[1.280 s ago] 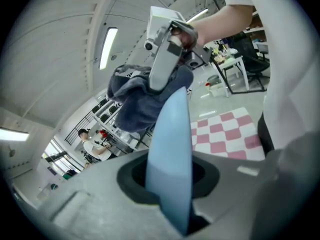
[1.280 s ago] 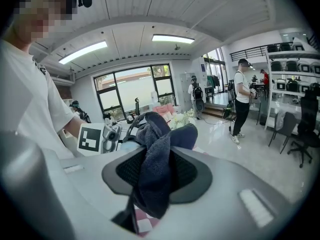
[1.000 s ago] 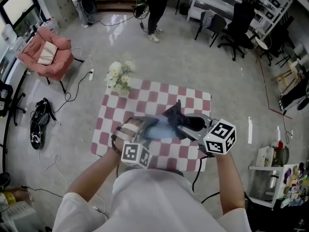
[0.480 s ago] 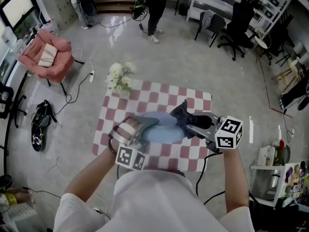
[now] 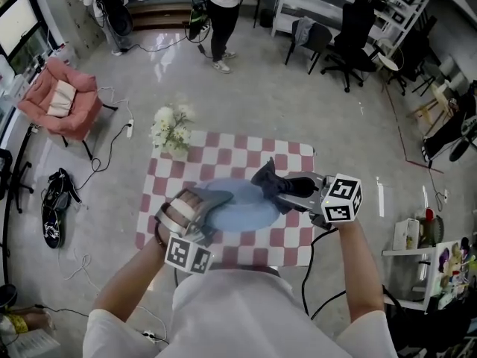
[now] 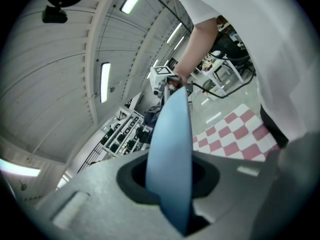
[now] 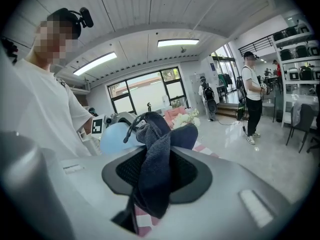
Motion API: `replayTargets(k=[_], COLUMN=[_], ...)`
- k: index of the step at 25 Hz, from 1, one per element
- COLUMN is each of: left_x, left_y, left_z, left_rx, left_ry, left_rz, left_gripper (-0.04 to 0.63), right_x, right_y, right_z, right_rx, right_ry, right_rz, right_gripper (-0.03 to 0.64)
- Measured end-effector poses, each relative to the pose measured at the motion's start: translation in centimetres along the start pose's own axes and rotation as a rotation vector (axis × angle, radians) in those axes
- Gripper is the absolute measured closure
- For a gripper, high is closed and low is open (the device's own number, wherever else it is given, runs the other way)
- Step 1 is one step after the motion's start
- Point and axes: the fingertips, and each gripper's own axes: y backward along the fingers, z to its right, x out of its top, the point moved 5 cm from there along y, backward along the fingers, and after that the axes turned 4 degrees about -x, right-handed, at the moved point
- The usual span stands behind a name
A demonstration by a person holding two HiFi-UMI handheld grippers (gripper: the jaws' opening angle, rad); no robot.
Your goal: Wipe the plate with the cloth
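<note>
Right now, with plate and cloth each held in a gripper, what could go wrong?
The left gripper pinches the blue plate only by its rim, so a hard push from the cloth might lever it loose onto the checkered table. The cloth sits bunched in the right gripper and could slip out while rubbing.

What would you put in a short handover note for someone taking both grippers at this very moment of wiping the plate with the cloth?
Left gripper: shut on the blue plate, clamped at its left rim, over the checked table.
Right gripper: shut on the dark cloth, which sits at the plate's right edge.
Done: both things are gripped, cloth at the plate. How much has been wiped cannot be told.
Left: probably rub the cloth across the plate's face, then set both down.
</note>
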Motion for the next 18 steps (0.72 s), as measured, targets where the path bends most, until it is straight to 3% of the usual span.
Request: replayTargets(k=[10,18], left_x=[1.8,3.1], left_y=[0.5,1.0], left_z=[-0.6,-0.8], left_rx=[0.016,0.026], left_ry=[-0.073,-0.122], left_rz=[0.085,0.129], left_gripper=[0.52,0.52], right_x=[0.4,0.6], right_y=[-0.1,-0.3], right_z=[1.2,2.0], right_rx=[0.01,0.009], right_ry=[0.052,0.042], right_rz=[-0.077,-0.068], right_gripper=[0.486,0.486])
